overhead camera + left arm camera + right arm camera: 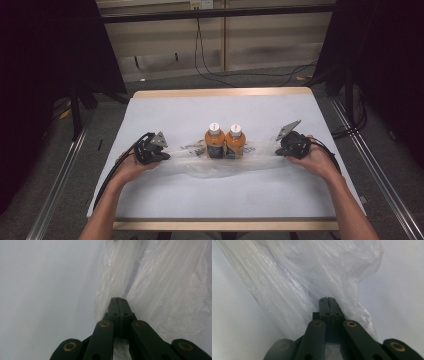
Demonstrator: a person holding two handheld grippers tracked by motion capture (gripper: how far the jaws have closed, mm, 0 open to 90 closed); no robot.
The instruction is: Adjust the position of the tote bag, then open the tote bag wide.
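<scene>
Two orange bottles (pixel 225 141) stood side by side in the middle of the table (pixel 220 93), far from every edge, inside a thin, clear, crinkly plastic bag (pixel 220 165). The left gripper (pixel 156 151) and right gripper (pixel 285 148) each pinched one end, jaws pressed together, probably to stretch the bag flat.

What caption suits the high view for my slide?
Two hand-held grippers stretch a clear plastic bag beside two orange bottles.
</scene>
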